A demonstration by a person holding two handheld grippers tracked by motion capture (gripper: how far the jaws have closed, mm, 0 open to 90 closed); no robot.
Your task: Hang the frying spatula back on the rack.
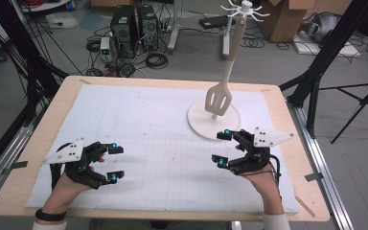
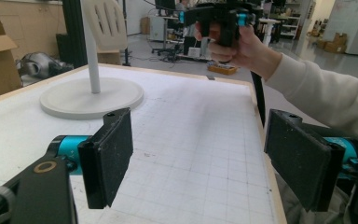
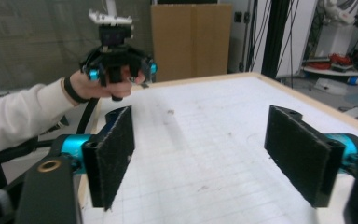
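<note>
At the left of the high view we see the left tongs held low over the white gridded mat; their jaws stand wide apart and nothing is between them; in the left gripper view the two black pads face each other over bare mat. In the middle, the surface carries only the mat. To the right we see the right tongs, also wide open and empty, just in front of the round base of the white stand; the nearest jaw is close to the rim of the base, but we cannot tell if it touches. The slotted spatula hangs from the rack top, its blade just above the base.
</note>
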